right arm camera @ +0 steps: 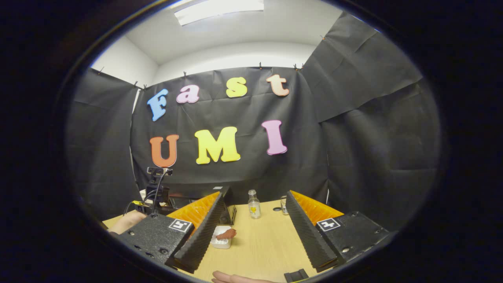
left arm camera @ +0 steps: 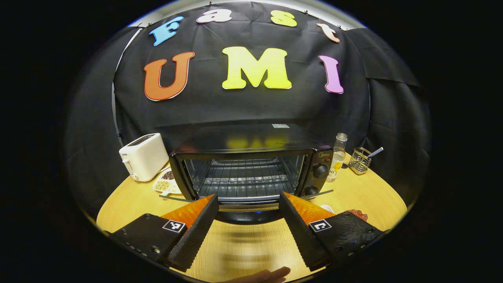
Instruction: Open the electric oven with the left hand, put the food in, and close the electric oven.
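You're in a staged recording booth, not a real kitchen: black cloth wall pinned up under a white ceiling with a light panel. Wooden table dressed with kitchen props: electric oven, white toaster, bottle, wire caddy.

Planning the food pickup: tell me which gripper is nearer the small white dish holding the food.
Right. The right gripper hangs open just short of the white dish, which lies by its left finger. The left gripper faces the open oven, the dish off its right side.

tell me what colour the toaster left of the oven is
White toaster, clearest in the left gripper view.
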### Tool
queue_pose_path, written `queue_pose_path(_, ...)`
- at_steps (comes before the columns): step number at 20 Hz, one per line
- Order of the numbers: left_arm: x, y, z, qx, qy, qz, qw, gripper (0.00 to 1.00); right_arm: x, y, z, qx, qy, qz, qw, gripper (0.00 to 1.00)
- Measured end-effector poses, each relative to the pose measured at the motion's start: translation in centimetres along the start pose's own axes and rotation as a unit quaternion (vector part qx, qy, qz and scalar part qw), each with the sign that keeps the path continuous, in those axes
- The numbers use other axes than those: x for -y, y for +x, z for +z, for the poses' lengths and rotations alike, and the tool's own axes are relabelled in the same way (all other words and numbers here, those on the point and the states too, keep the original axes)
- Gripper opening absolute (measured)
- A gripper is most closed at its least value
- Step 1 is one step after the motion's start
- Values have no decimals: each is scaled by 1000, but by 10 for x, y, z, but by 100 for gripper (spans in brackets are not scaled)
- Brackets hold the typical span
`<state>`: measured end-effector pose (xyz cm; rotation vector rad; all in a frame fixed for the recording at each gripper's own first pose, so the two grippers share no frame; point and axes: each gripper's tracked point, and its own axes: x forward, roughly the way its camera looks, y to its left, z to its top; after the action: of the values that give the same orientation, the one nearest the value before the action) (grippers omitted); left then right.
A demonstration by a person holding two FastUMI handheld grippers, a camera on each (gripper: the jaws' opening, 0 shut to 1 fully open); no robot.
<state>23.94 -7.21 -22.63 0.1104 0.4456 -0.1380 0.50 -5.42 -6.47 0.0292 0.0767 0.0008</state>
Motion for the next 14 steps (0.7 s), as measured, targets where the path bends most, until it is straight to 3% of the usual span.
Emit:
queue_pose_path(1,0,-3,-6,4,1,1,1000,99,0,-1,1,0,0,2,1000,100)
queue_pose_path(8,2,-19,-53,-1,1,3,1000,98,0,-1,0,4,11,5,1000,96)
queue_pose_path(9,1,-21,-62,-4,1,3,1000,89,-2,-1,-2,1,15,8,1000,96)
queue_pose_path(10,1,-22,-72,-12,2,3,1000,98,-4,-1,-5,-2,17,12,1000,96)
queue_pose_path(14,-1,-21,-118,-64,-12,3,998,96,-6,1,-9,-4,11,12,1000,96)
